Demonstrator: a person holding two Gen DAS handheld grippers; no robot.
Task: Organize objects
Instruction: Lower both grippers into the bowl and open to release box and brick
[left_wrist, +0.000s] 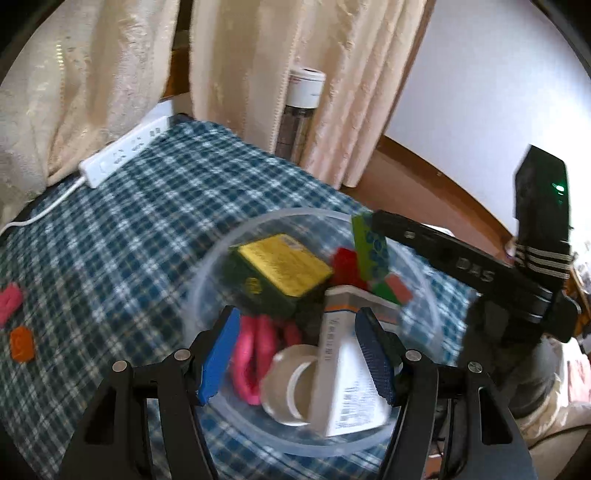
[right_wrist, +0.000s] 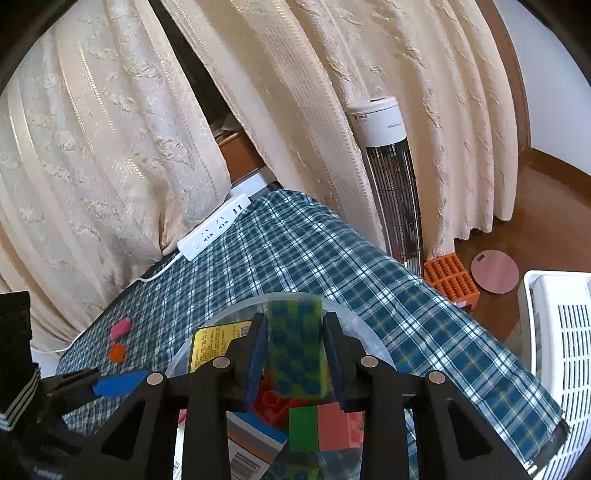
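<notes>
Right wrist view: my right hand-held gripper (right_wrist: 294, 356) clamps a green block (right_wrist: 295, 350) over the clear bowl (right_wrist: 364, 334). My left hand-held gripper (left_wrist: 297, 356) hangs apart, empty, above it.

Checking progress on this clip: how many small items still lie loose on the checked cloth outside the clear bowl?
2: a pink piece and an orange piece just nearer, both left of the bowl. Others may be hidden.

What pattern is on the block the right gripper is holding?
The block is green with blue circles, clearest in the right wrist view.
</notes>
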